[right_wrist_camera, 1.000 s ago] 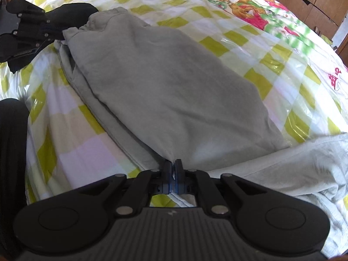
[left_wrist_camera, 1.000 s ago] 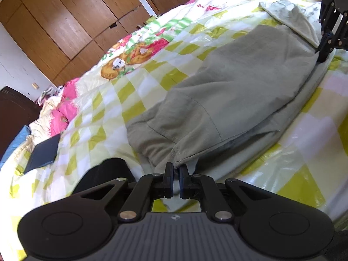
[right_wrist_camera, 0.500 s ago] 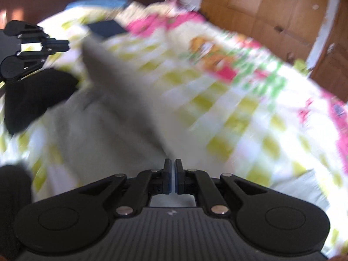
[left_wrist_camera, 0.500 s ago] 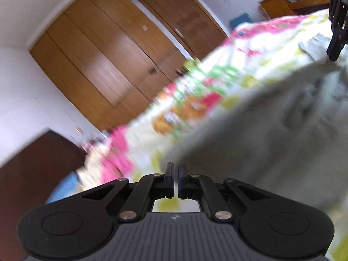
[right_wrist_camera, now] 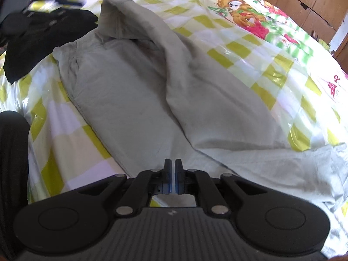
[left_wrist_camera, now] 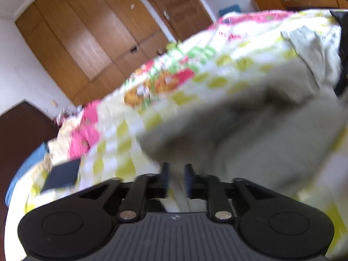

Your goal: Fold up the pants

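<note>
Grey pants (right_wrist_camera: 121, 91) lie on the checked bedspread (right_wrist_camera: 239, 50), their upper layer flopped into a loose ridge (right_wrist_camera: 174, 69) with a raised peak at the far end. My right gripper (right_wrist_camera: 173, 165) is shut, its tips low over the near part of the pants. I see no cloth pinched in it. In the left wrist view the pants (left_wrist_camera: 250, 130) are a blur just beyond my left gripper (left_wrist_camera: 176, 174). Its jaws are opening and only the bedspread shows between them. That left gripper (right_wrist_camera: 52, 0) appears blurred at the top left of the right wrist view.
A black garment (right_wrist_camera: 32, 34) lies left of the pants. A dark flat book or tablet (left_wrist_camera: 63, 175) rests on the bed further off. Wooden wardrobes (left_wrist_camera: 87, 43) and a dark headboard (left_wrist_camera: 17, 141) stand beyond the bed. A dark-clothed limb (right_wrist_camera: 10, 163) is at the near left.
The left gripper lifted the pants' upper layer, then parted its jaws and the cloth dropped into a bunched ridge. The right gripper rose briefly and came back down, still shut.
</note>
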